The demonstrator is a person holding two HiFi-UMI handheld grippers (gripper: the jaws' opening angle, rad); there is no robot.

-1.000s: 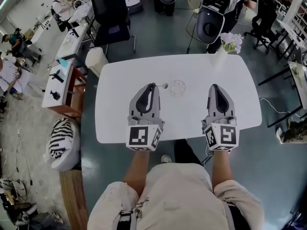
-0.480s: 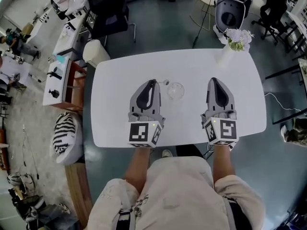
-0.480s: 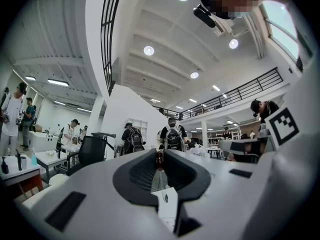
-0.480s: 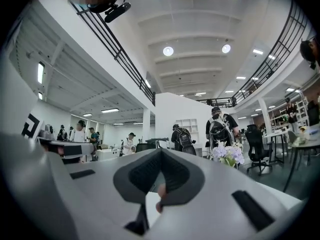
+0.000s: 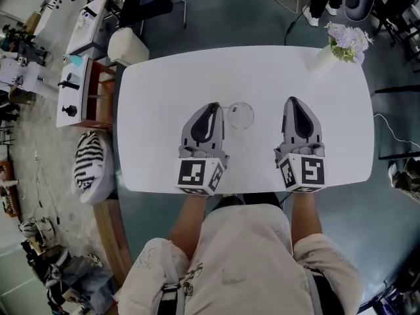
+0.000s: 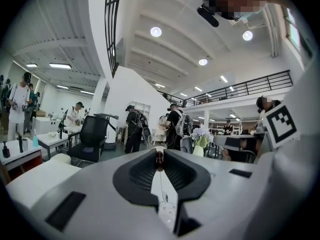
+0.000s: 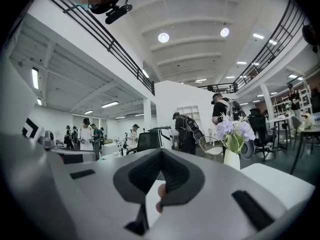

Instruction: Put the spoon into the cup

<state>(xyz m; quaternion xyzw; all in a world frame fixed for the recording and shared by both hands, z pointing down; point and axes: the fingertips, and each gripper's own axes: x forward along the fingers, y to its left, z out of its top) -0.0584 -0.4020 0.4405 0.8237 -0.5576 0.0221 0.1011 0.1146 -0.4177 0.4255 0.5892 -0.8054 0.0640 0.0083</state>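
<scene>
Both tools hung low over the near half of the white worktop [image 5: 164,77], pointing to its far side, with marker cubes toward the person. The left tool [image 5: 211,105] had its jaws pressed together at the tips, only a thin slit behind them, and nothing could be seen pinched there. The right tool [image 5: 293,101], well apart to the right, also had its jaws drawn together and carried nothing. The clear glass cup [image 5: 240,115] stood upright between the two tools, just right of the left tool's tip. The spoon [image 5: 226,107] showed only as a small pale glint lying on the worktop beside the cup's left rim, too small to tell its direction. A vase of pale purple flowers [image 5: 346,39] stood at the far right corner.
</scene>
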